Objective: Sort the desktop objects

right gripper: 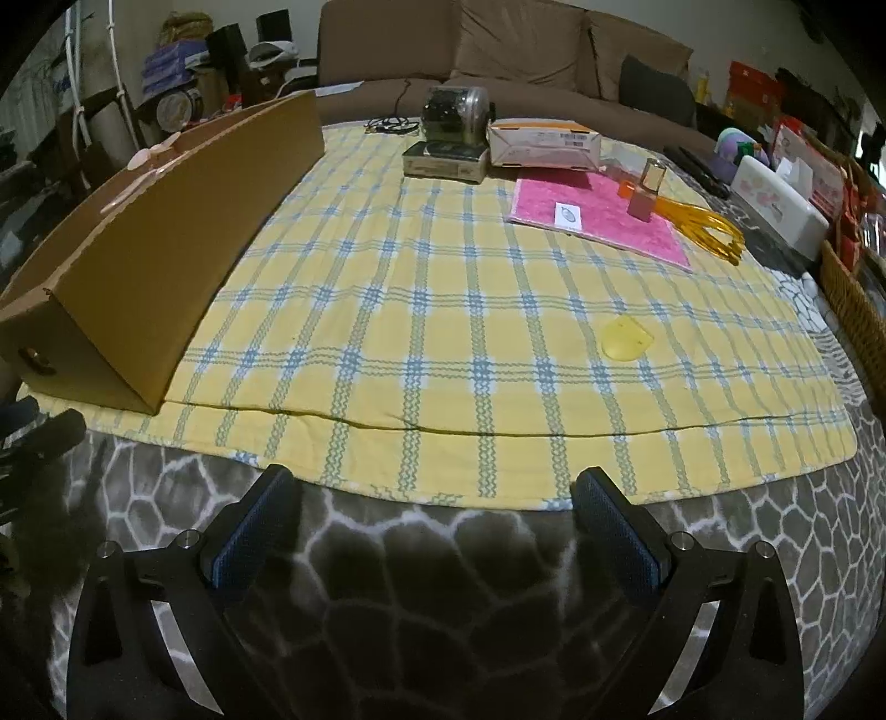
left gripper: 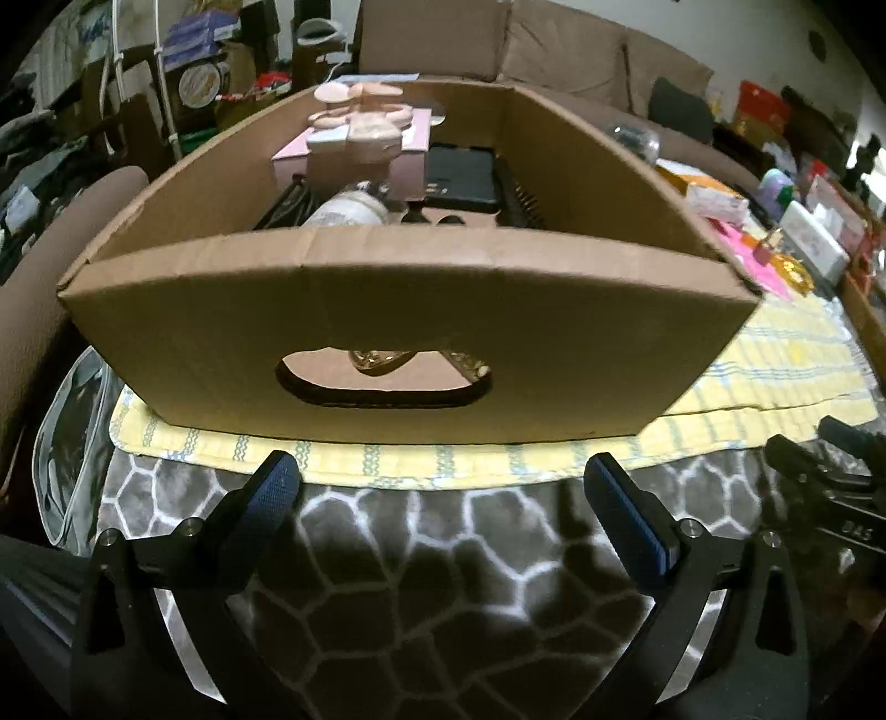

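A brown cardboard box point(left gripper: 410, 310) with an oval handle hole fills the left wrist view; a pink box point(left gripper: 354, 149), a black case point(left gripper: 459, 177) and a white bottle point(left gripper: 346, 210) lie inside. My left gripper point(left gripper: 443, 476) hangs open just in front of it, empty. In the right wrist view the same box point(right gripper: 144, 238) stands at the left of the yellow plaid cloth point(right gripper: 443, 310). On the cloth lie a yellow disc point(right gripper: 626, 338), a pink pad point(right gripper: 603, 216), a small perfume bottle point(right gripper: 645, 191), orange scissors point(right gripper: 703, 227), a white carton point(right gripper: 545, 144), a dark tin point(right gripper: 446, 158). My right gripper point(right gripper: 434, 493) is open, empty.
A grey stone-pattern blanket point(right gripper: 443, 581) covers the near surface under both grippers. A brown sofa point(right gripper: 498, 50) runs behind the cloth. A white tissue box point(right gripper: 781, 210) and a wicker basket point(right gripper: 853, 299) crowd the right edge. A clear plastic pouch point(left gripper: 72, 443) lies left of the box.
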Motion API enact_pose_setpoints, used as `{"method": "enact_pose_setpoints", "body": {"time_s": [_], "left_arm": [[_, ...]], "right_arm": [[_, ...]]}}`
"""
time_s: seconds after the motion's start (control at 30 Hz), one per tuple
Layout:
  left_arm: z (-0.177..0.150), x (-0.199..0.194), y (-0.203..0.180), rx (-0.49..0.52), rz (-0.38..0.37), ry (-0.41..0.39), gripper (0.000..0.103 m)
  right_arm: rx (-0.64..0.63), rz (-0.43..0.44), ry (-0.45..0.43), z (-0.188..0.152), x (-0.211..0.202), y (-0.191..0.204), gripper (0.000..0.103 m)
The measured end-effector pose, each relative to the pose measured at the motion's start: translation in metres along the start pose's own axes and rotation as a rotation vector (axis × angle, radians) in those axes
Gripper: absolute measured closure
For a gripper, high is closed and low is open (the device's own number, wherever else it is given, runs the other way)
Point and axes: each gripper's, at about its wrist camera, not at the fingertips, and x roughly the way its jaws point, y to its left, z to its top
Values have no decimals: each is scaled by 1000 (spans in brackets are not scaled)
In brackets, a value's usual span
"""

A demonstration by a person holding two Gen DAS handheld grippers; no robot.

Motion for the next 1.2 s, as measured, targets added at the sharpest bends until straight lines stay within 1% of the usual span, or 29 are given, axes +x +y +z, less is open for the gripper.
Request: {"method": "enact_pose_setpoints", "body": {"time_s": [0.17, 0.4, 0.57, 1.2], "left_arm": [[2, 9, 9, -25, 4, 10, 0], [5, 16, 10, -23, 18, 13, 0], [4, 20, 1, 16, 68, 24, 0], [2, 21, 4, 8, 56, 22, 0]], "right_arm": [[4, -14, -10, 0, 4, 3, 0], [6, -22, -11, -2, 7, 4, 0], [3, -26, -3, -2, 9, 5, 0], [5, -24, -3, -1, 10, 5, 0]]}}
